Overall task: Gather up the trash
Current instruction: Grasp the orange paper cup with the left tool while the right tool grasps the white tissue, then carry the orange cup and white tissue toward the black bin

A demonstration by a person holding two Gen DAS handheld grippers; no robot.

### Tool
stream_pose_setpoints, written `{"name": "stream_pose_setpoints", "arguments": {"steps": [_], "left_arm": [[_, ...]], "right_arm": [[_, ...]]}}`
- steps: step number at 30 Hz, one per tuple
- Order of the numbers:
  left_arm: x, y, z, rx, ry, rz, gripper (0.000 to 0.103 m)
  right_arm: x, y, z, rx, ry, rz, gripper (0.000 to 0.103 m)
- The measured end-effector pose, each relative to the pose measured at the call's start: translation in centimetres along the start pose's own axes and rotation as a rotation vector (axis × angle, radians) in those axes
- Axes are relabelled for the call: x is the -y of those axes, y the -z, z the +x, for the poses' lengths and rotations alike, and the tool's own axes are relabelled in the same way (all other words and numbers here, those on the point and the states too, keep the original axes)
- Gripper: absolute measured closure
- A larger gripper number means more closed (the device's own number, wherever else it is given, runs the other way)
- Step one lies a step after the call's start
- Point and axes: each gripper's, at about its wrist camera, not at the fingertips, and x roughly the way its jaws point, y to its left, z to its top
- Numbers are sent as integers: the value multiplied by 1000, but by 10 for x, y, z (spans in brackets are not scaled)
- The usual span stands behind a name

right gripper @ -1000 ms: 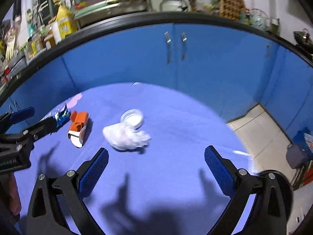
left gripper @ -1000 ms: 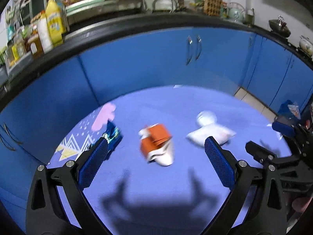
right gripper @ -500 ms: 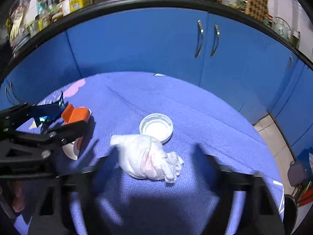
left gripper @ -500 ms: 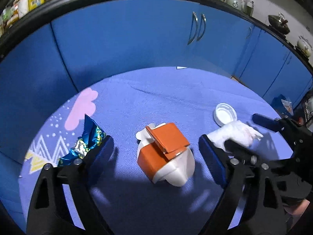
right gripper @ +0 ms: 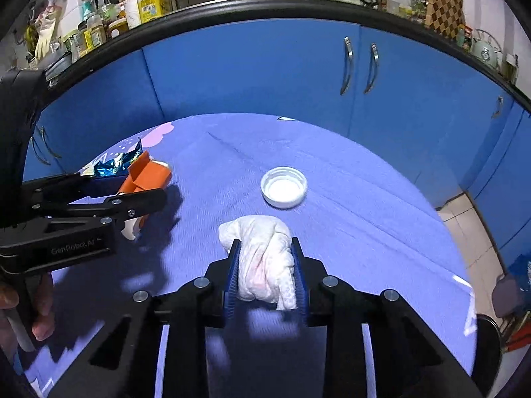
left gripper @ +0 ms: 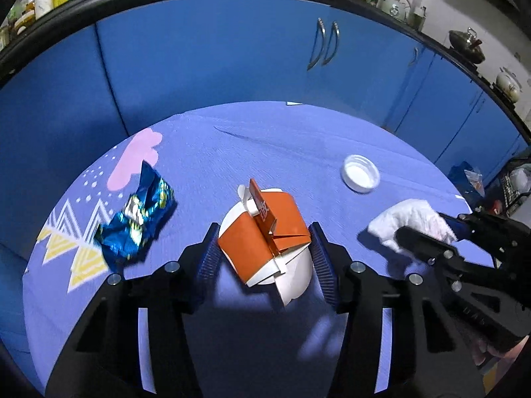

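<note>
A crushed orange-and-white carton (left gripper: 265, 237) lies on the blue mat (left gripper: 298, 139), pinched between the left gripper's (left gripper: 264, 252) pads. The right gripper (right gripper: 265, 272) clamps a crumpled white tissue (right gripper: 262, 258). A white lid (right gripper: 283, 191) and blue wrapper (left gripper: 137, 214) lie nearby.

Dim blue cast, hard shadows below, strong fisheye bending.
</note>
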Motion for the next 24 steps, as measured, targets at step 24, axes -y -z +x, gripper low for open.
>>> {"name": "stream_pose_setpoints", "arguments": {"steps": [24], "left_arm": [[96,56,-137,126,17,113,49]], "right_arm": [[-7,40,-162,137,30,59,75]]}}
